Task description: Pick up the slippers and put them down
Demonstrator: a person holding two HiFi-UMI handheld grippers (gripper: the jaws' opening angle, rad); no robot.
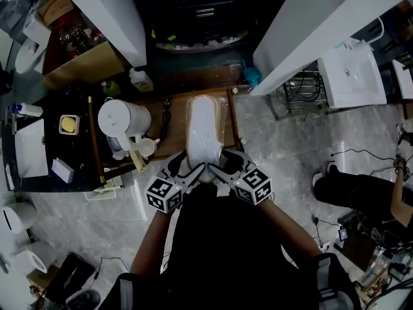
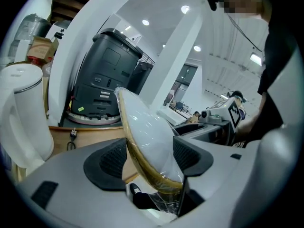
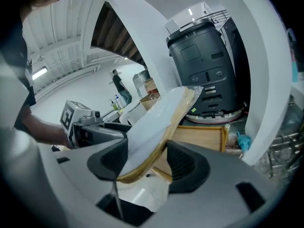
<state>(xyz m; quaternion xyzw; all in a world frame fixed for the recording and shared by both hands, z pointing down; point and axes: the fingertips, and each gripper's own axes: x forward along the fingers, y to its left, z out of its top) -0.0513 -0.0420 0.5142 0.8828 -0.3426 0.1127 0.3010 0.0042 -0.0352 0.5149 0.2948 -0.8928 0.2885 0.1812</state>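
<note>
Step in hand: I judge this to be the carry-and-set-down phase. The wrapped slippers (image 1: 205,129) are in my grip and sit over the wooden tray (image 1: 173,118), not yet released.
Left jaws: the left gripper (image 1: 191,171) pinches the near end of the slippers. The pack stands on edge between the pads, tan sole rim towards the left pad.
Right jaws: the right gripper (image 1: 219,167) pinches the same near end from the other side, held fairly wide by the thickness of the pack.
Where the slippers are: they start between both pairs of jaws and run straight ahead of them, rising a little at the far end.
Contact with tray: I cannot tell whether the far end touches the wood.
Next move calls for: both hands bringing the pack flat onto the tray together, then both pairs of jaws spreading evenly so the pack does not twist.
Hand pose: both forearms come in close, the marker cubes nearly side by side, and the jaws angle forward and downward.
Nearby: a white kettle (image 1: 122,121) is left of the left jaws, well apart.
</note>
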